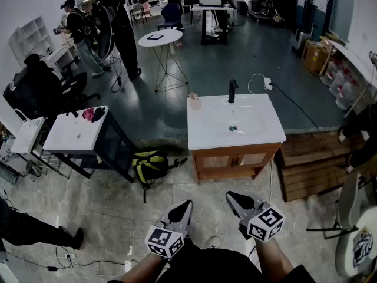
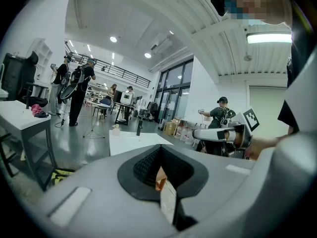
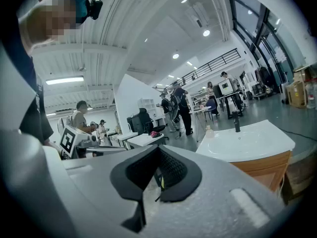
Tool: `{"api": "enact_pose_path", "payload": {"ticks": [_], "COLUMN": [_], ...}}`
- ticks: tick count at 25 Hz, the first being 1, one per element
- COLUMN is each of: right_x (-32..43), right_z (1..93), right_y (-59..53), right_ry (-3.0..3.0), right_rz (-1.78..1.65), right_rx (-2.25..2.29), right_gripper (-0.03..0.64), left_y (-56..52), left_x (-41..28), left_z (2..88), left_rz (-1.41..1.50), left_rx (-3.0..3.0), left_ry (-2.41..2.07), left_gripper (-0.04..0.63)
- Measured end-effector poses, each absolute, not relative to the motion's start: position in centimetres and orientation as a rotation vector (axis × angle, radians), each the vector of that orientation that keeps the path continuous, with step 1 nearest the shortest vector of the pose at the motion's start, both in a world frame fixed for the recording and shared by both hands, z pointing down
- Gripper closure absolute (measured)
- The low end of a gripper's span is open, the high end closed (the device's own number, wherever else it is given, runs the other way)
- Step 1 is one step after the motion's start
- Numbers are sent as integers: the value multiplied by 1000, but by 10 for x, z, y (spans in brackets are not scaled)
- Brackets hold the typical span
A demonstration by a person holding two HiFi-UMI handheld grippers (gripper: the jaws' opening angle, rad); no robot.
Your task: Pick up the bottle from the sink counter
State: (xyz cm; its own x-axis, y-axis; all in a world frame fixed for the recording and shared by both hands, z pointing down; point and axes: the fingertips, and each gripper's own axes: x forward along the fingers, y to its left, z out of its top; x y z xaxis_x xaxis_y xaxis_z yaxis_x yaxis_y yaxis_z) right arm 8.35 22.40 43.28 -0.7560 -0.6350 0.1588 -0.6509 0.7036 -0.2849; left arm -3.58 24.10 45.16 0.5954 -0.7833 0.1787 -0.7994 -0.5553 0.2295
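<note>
While the left gripper (image 1: 184,210) and right gripper (image 1: 238,202) sit low at 6 o'clock in the head view, well apart from the vanity (image 1: 235,158), neither holds anything. Left to right: small white table (image 1: 68,137) at 9 o'clock, pink cloth (image 1: 88,114) on its far edge. Yellow-black backpack (image 1: 150,164) on the floor between that table and the vanity. Left gripper (image 2: 158,168) in its own view: jaws pressed together, nothing between them. Bottle (image 1: 194,101): small, pale, upright at the 10 o'clock corner of the sink counter (image 1: 206,135), left of the black faucet (image 1: 232,91), which stands at the counter's 12 o'clock behind the basin (image 1: 235,119). Left gripper view has the bottle (image 2: 115,129) far off; right gripper view has the bottle (image 3: 208,131) far off too. Right gripper (image 3: 158,171) in its own view: jaws together, empty. Wooden pallet (image 1: 312,158) on the floor at 3 o'clock, just beside the vanity. People (image 1: 121,28) stand at 11 o'clock, background.
</note>
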Motion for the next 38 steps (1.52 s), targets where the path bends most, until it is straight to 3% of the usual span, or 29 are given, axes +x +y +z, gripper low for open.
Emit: {"api": "enact_pose_path", "payload": {"ticks": [38], "right_x": [38], "right_z": [430], "right_y": [161], "right_ry": [-2906], "right_rz": [546], "right_rx": [1063], "right_gripper": [617], "left_y": [189], "left_x": [-89], "left_z": [445], "left_rz": [98], "left_rx": [2514], "left_ry": [-1357], "left_gripper": [592]}}
